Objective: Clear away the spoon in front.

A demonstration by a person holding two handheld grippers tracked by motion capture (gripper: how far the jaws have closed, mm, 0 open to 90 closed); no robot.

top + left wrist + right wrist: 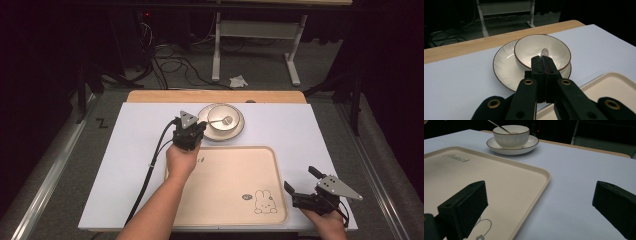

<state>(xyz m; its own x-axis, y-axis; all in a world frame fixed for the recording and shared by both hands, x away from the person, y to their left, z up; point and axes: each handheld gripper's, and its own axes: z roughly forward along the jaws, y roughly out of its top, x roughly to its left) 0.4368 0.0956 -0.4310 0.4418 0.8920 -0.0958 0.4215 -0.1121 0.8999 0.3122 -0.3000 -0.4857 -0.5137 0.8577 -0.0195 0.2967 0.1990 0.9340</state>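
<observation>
Your left tool is clamped on the spoon handle in the bowl. Your right tool is spread wide beside the tray.

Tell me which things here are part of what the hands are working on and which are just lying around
In use: spoon, pinched by the shut left gripper; bowl it sits in; plate under the bowl; likely the tray, beside the open right gripper.

Lying about: crumpled paper and cables on the floor.
</observation>
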